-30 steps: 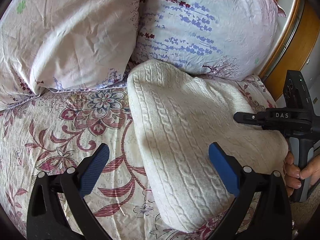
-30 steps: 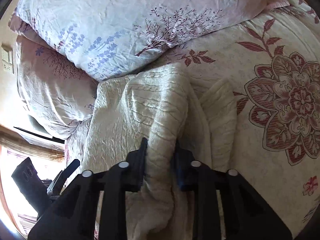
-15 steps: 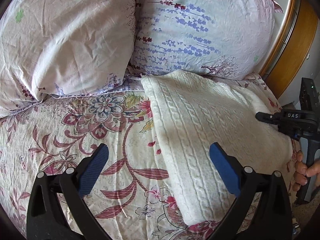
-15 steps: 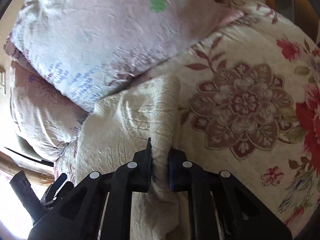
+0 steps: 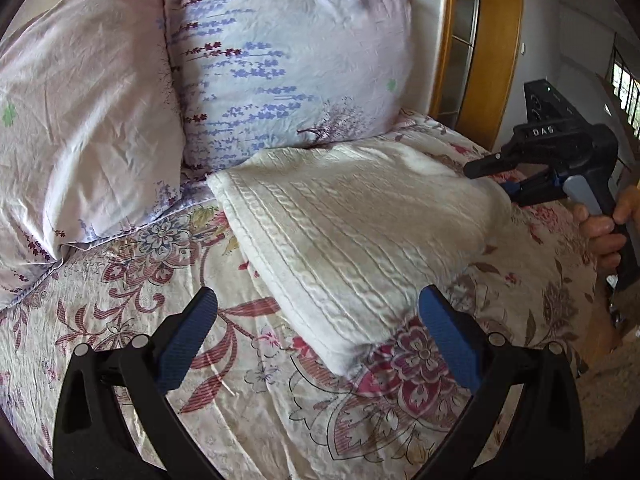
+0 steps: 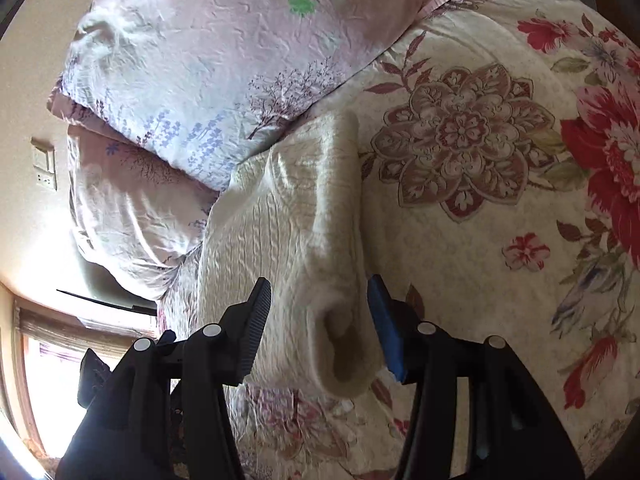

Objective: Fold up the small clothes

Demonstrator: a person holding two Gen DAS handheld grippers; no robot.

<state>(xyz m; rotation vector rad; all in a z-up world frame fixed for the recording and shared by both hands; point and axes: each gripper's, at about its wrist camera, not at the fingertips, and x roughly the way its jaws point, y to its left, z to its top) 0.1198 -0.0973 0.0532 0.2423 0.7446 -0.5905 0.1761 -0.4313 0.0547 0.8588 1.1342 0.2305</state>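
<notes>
Cream knit [image 5: 352, 240] lies folded on bed [image 5: 248, 412], against pillows [image 5: 280, 64]. Left gripper [image 5: 316, 336] jaws wide apart, empty. Right gripper [image 6: 320, 320] jaws apart, straddling folded edge, not pinching. Risk: w/ no grip, thick fold may spring open; jaw snag could drag layers.

Cream cable-knit sweater [image 5: 360, 240] on red-floral bedspread [image 5: 120, 300]; lavender-print pillows [image 5: 280, 60].

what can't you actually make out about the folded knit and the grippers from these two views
- Underside and inner layers of the cream cable-knit garment: hidden by its own top fold in both views, so its type is unclear.
- Right gripper fingertips, left wrist view: hidden behind the garment's corner.
- Left gripper, right wrist view: mostly blocked by the right gripper's own finger.
- Person's hand: cut off by the fisheye edge.
</notes>
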